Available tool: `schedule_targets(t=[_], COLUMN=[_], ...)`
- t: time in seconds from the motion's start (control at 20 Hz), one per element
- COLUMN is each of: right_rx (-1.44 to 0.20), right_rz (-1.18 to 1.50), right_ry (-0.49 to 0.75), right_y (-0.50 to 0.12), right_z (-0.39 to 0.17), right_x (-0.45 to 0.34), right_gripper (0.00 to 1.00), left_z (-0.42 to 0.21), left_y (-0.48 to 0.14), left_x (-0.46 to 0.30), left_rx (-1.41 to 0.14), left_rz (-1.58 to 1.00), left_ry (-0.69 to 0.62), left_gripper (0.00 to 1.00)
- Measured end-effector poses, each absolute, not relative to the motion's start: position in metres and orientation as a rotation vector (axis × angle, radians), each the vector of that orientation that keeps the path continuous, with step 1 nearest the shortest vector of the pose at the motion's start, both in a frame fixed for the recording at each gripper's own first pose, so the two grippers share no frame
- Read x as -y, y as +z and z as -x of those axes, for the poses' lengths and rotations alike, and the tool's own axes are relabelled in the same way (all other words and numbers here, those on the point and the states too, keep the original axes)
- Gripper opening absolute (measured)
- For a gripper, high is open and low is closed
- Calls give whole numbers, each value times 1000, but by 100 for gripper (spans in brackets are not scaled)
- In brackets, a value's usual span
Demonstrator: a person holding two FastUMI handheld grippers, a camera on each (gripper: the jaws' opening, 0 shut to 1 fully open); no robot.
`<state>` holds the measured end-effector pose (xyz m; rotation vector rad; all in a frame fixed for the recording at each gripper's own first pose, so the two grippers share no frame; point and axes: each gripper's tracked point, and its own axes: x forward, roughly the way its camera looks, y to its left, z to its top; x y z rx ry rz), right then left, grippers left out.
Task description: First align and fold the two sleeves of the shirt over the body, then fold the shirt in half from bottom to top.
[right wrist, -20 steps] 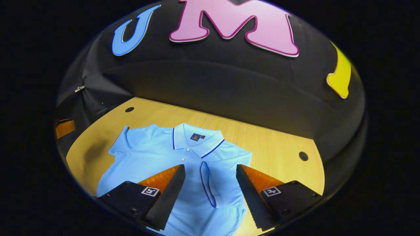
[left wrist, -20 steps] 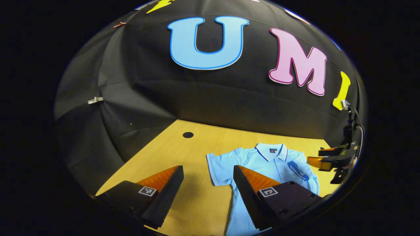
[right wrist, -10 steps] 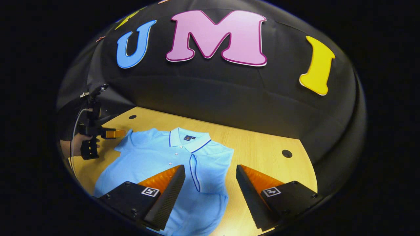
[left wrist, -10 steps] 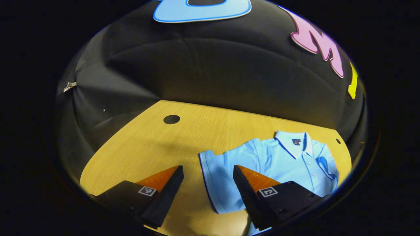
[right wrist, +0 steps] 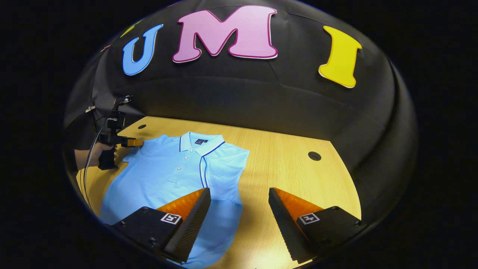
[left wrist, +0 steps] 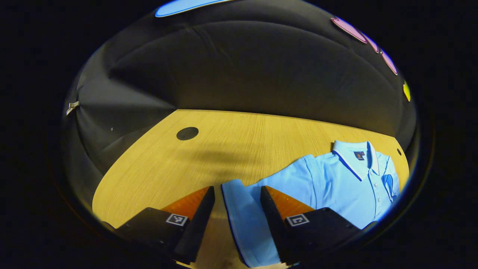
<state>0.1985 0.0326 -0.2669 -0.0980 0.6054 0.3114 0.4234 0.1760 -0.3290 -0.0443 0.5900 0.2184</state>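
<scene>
One light-blue shirt (right wrist: 175, 175) lies on one wooden table (right wrist: 291, 175) with two round holes (right wrist: 314, 156), and two grippers (right wrist: 239, 209) work here.

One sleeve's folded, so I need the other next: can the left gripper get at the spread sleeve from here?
Probably yes: the left gripper is open with the sleeve edge already between its fingers, nothing blocking.

The left gripper view is taken from low down, close to the yellow wooden counter (left wrist: 209, 149), looking along it toward the black cloth wall (left wrist: 242, 71). The light blue short-sleeved polo shirt (left wrist: 336, 179) is seen very near, at the view's right. The right gripper view is taken from higher up and farther back, facing the same wall (right wrist: 242, 97). The counter (right wrist: 291, 168), the shirt (right wrist: 168, 175) and the wall are shared by both views.
</scene>
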Motion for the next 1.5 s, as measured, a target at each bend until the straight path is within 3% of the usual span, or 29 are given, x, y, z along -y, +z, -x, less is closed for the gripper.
schedule_targets(t=[0.05,0.2,0.25,0.55,0.9,1.2,1.5], right_rx=[-605,-613,-618,-625,-625,-617,-638], right_rz=[95,73,63,56,14,-27,-49], right_ry=[307,304,306,322,311,311,301], right_y=[-268,-274,-276,-278,-273,-262,-259], right_z=[-199,-196,-195,-188,-185,-177,-142], right_x=[-31,-27,-26,-17,-8,-16,-25], right_gripper=[98,98,98,98,98,98,98], left_z=[-425,-428,-429,-425,-428,-415,-374], left_y=[-329,-327,-328,-308,-243,-235,-233], left_x=[-173,-162,-162,-141,-48,43,79], left_rx=[-592,-595,-600,-611,-522,-526,-554], left_rz=[38,10,-15,-52,-8,127,161], left_ry=[206,185,187,172,-7,-142,-239], left_gripper=[71,14,7,6,6,5,72])
